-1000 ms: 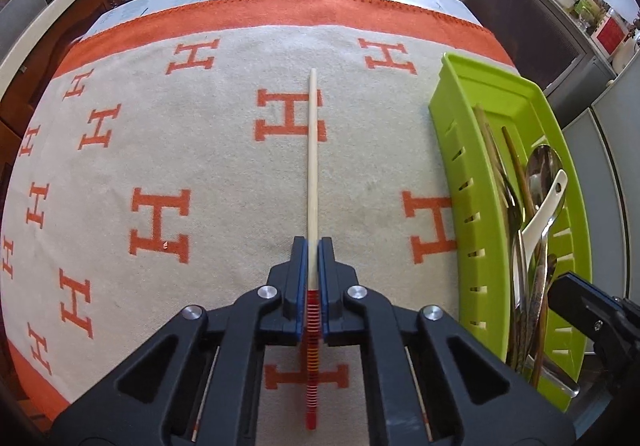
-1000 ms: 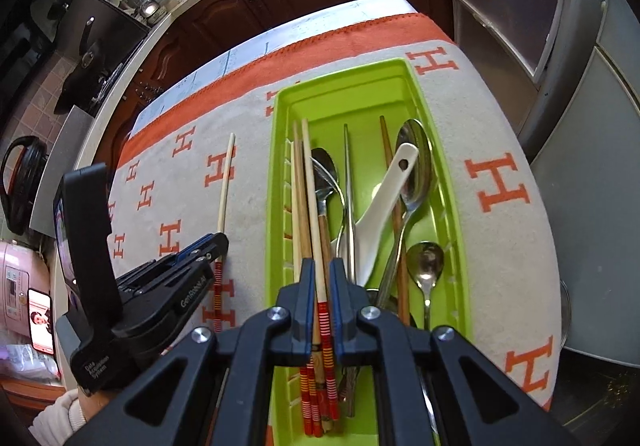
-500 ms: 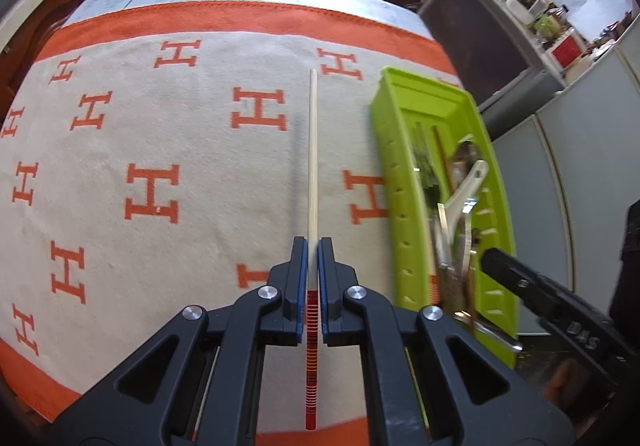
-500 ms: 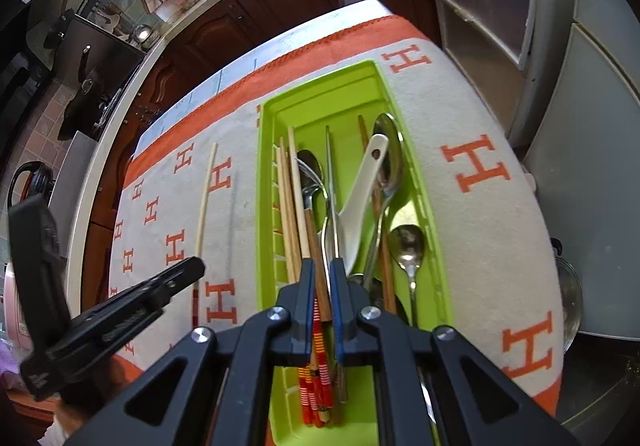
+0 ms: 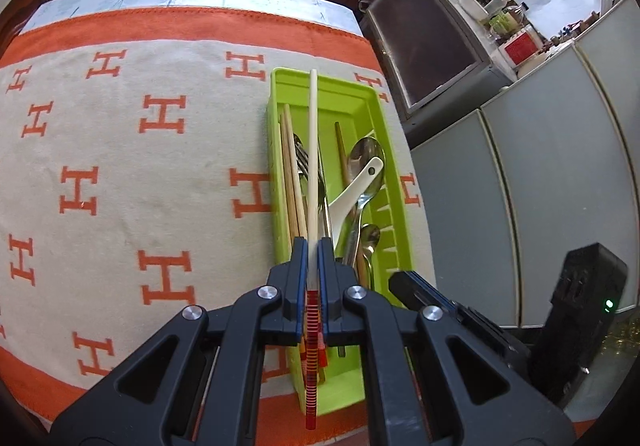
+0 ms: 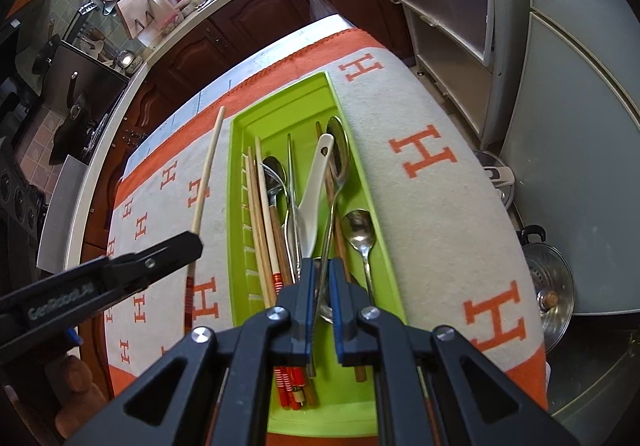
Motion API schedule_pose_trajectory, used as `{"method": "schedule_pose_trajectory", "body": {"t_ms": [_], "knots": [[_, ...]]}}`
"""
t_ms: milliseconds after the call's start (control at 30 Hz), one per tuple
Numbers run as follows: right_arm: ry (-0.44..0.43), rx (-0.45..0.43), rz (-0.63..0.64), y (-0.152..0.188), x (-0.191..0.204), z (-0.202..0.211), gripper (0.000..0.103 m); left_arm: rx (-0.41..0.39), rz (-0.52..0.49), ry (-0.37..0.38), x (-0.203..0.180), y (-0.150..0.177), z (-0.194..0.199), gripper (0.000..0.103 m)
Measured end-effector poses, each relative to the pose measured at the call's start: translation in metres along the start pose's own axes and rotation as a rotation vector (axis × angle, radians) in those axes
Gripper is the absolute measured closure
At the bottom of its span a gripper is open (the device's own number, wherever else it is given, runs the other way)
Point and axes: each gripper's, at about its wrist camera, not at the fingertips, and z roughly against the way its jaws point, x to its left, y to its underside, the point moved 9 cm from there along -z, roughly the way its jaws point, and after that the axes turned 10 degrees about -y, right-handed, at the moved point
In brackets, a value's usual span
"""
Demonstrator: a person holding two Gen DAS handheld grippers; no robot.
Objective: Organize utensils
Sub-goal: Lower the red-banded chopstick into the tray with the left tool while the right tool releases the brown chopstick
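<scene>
My left gripper [image 5: 314, 246] is shut on a pale chopstick [image 5: 313, 150] with a red-striped end and holds it off the cloth. In the left wrist view the stick lines up over the green tray [image 5: 340, 98]. In the right wrist view the chopstick [image 6: 206, 182] hangs just left of the tray [image 6: 280, 114], in the left gripper [image 6: 192, 242]. The tray holds several chopsticks, a fork, metal spoons and a white ceramic spoon [image 6: 316, 182]. My right gripper [image 6: 321, 266] hovers over the tray's near end, jaws nearly together with nothing held. Its tip [image 5: 404, 280] shows beside the tray.
A cream cloth with orange H marks [image 5: 120, 166] covers the table, and the tray sits near its right edge. Grey cabinet fronts [image 5: 540, 206] stand to the right. A steel pot [image 6: 548, 286] sits on the floor past the table's right edge.
My left gripper has lifted the chopstick off the cloth and swung it right, toward the tray. My right gripper has slid right across the tray's near end, from over the chopsticks to over the spoon handles.
</scene>
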Motion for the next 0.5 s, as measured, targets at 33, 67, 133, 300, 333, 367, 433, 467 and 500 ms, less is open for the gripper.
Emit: {"method": "schedule_pose_trajectory", "body": {"t_ms": [33,67,133,300,333,367,433,467,500], "knots": [[0.001,-0.003,-0.001,0.000,0.000,0.001,0.096,0.003,-0.006,-0.008,-0.003,-0.001,-0.005,0.100],[0.002,-0.006,0.000,-0.001,-0.001,0.001,0.096,0.006,-0.009,-0.014,-0.005,-0.001,-0.009,0.100],[0.005,-0.009,0.005,-0.001,0.000,0.002,0.096,0.023,-0.011,-0.028,-0.006,0.000,-0.019,0.099],[0.008,-0.003,0.024,0.000,0.005,-0.001,0.096,0.039,-0.033,-0.050,0.002,0.006,-0.026,0.099],[0.008,-0.001,0.027,0.000,0.007,-0.001,0.096,0.038,-0.036,-0.056,0.005,0.007,-0.024,0.099],[0.007,0.000,0.029,0.000,0.008,-0.002,0.096,0.035,-0.039,-0.058,0.007,0.008,-0.023,0.099],[0.008,0.002,0.036,0.000,0.011,-0.003,0.096,0.020,-0.050,-0.071,0.013,0.008,-0.016,0.099],[0.008,0.004,0.041,0.001,0.013,-0.004,0.096,0.013,-0.056,-0.077,0.016,0.008,-0.012,0.098],[0.008,0.006,0.045,0.001,0.014,-0.004,0.096,0.008,-0.062,-0.084,0.019,0.009,-0.009,0.093]]}}
